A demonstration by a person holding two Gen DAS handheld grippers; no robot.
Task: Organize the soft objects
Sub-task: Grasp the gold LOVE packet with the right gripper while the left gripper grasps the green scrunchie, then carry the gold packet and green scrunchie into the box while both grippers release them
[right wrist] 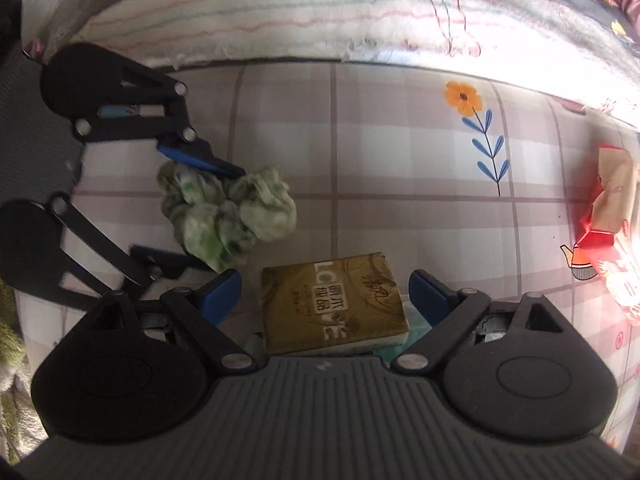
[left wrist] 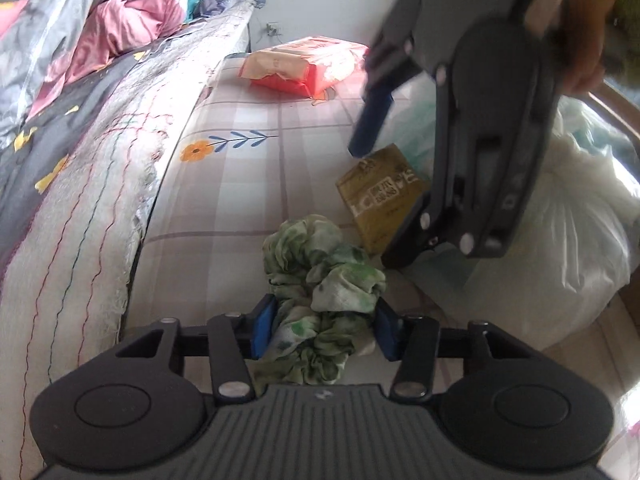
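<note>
Two soft things are within reach on the checked bedsheet (right wrist: 360,128). A green tie-dyed scrunchie (left wrist: 324,280) lies near the sheet's middle, just beside a gold pocket tissue pack (right wrist: 334,304), the two close but apart.

The scrunchie is judged to be very light, limp and crumpled, so it can be squeezed anywhere without harm; it is best taken across its bunched middle, where enough cloth is gathered for the pads to bite. The left gripper (left wrist: 324,330) is narrowed around its near end, blue pads on both sides of the fabric, which looks pinched between them.

The tissue pack is judged light, cushiony and wrapped in smooth film, hence somewhat slippery; a grip across its short sides, low on the body, is likely to hold best. The right gripper (right wrist: 324,292) is held wide above it, pointing steeply down, with the pack between the fingers and no pad touching it.

The sheet is soft and yielding, printed with an orange flower (right wrist: 464,98), so anything pressed down will sink a little. A quilted blanket (left wrist: 80,200) with wavy stitching is banked along one edge of the sheet, a red-and-cream tissue package (left wrist: 304,66) lies toward the far edge, and a white plastic bag (left wrist: 572,216) is slumped at the opposite edge. A crumpled floral duvet (left wrist: 100,20) is heaped beyond the blanket.
</note>
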